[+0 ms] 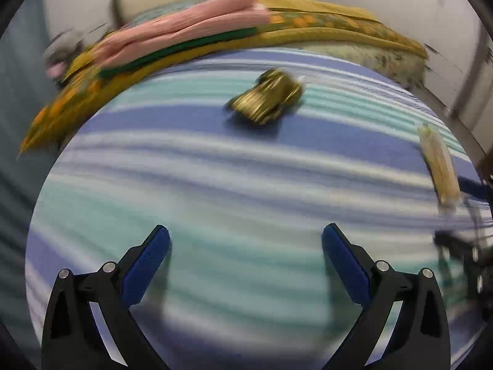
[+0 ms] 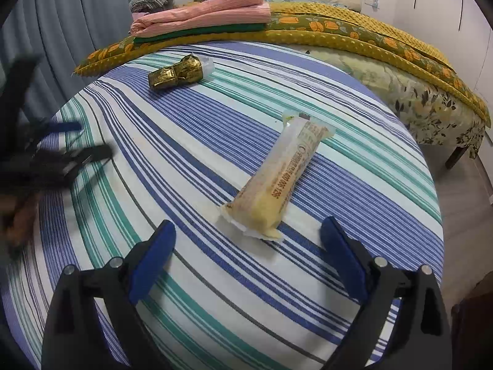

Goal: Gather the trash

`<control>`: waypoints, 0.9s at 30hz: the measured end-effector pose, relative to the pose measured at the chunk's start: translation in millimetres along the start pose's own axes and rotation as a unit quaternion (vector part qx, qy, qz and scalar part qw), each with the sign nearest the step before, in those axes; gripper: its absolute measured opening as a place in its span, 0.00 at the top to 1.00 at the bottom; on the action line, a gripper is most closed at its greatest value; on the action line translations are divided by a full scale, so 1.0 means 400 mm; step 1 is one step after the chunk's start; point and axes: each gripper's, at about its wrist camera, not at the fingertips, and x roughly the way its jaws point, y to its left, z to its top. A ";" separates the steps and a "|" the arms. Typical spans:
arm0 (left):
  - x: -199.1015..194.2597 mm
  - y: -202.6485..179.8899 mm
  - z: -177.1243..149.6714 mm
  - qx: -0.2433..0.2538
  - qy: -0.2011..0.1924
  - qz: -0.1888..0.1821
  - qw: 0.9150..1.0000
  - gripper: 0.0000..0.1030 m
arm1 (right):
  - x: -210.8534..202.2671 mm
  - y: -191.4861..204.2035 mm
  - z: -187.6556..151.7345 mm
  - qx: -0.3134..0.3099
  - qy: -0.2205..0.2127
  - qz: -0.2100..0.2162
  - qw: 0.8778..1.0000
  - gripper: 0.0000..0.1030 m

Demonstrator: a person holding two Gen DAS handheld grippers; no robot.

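Trash, 2 items on striped cloth [image 2: 185, 160]: gold wrapper [image 2: 176, 72], yellowish packet [image 2: 277, 182], apparently plastic. Right gripper [image 2: 248, 237] spread, empty; left gripper [image 1: 246, 242] likewise.

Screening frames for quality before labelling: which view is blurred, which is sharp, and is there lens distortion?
Left wrist view: motion-smeared, the crumpled gold foil wrapper and striped blue-green cloth streaked. Right wrist view: mostly sharp, print legible on the long yellow plastic wrapper; only the left gripper at its edge is blurred. Both: fisheye bending, dark corners.
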 end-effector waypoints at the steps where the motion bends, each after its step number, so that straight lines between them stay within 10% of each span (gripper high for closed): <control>1: 0.018 0.004 0.025 -0.002 -0.001 -0.004 1.000 0.04 | 0.000 0.000 0.000 0.000 0.000 0.000 1.000 0.10; 12: 0.178 0.027 0.240 0.011 -0.008 -0.041 0.999 0.04 | 0.002 -0.001 -0.001 0.001 0.000 -0.001 1.000 0.09; 14: 0.174 0.019 0.242 0.016 -0.016 -0.046 0.999 0.14 | 0.002 -0.001 -0.001 0.001 0.000 0.000 1.000 0.09; 15: 0.165 0.013 0.240 0.018 -0.023 -0.047 0.998 0.36 | 0.002 -0.001 -0.001 0.001 0.000 0.000 1.000 0.09; 18: 0.140 0.012 0.218 0.003 -0.033 -0.041 0.999 0.57 | 0.002 -0.001 -0.001 0.001 0.000 0.000 1.000 0.09; 27: -0.048 -0.029 -0.040 -0.062 -0.018 0.010 0.998 0.56 | 0.003 0.000 -0.001 0.001 0.000 -0.001 1.000 0.09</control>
